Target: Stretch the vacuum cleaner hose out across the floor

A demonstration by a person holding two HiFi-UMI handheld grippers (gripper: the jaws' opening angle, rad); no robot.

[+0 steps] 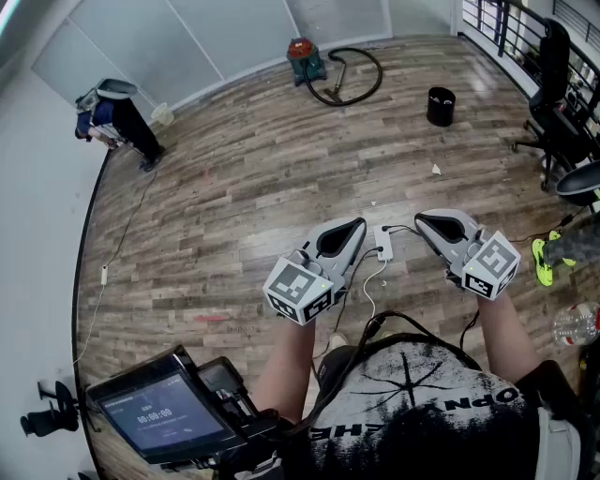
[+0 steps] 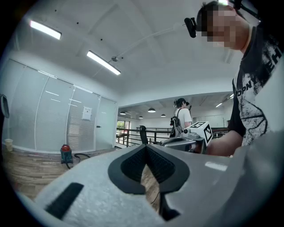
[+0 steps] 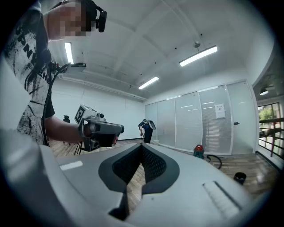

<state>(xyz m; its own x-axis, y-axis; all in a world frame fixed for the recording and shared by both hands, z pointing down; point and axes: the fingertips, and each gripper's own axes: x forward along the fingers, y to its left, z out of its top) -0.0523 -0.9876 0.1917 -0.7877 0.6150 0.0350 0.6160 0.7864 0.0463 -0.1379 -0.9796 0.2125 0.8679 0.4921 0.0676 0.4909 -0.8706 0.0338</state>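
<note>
Left gripper point(image 1: 354, 226): held level in the person's left hand, low in the head view, tips aimed up the room. Its own view point(image 2: 145, 146) shows the dark pads pressed together at the tips with nothing between them; wood floor shows through the gap beneath.
Right gripper point(image 1: 422, 221): level, just beside the left one, the two apart and roughly parallel. Its own view point(image 3: 142, 145) shows the tips met, pinching nothing.
Cross-sighting: each gripper appears in the other's view, marker cube up.
Vacuum cleaner point(image 1: 305, 58): red-topped canister, upright on the floor point(image 1: 244, 187) at the far end, close to the glass partition point(image 1: 187, 42). Well apart from both grippers. Also seen small in the left gripper view point(image 2: 66, 154) and the right gripper view point(image 3: 199, 151).
Hose point(image 1: 356, 80): dark, lying in a loose loop on the floor just right of the canister in the head view, not stretched out. Neither gripper touches it.
Black bin point(image 1: 441, 105): upright, right of the hose loop, apart from it.
Office chair point(image 1: 553, 84): far right, near the railing point(image 1: 506, 23).
White adapter point(image 1: 383, 242): on the floor, seen between the two grippers, cable trailing toward the person.
Second person point(image 1: 117, 117): bent over near the left wall.
Screen point(image 1: 164, 412): lit, bottom left on a stand.
Bottle point(image 1: 574, 326): clear plastic, on its side at the right edge.
</note>
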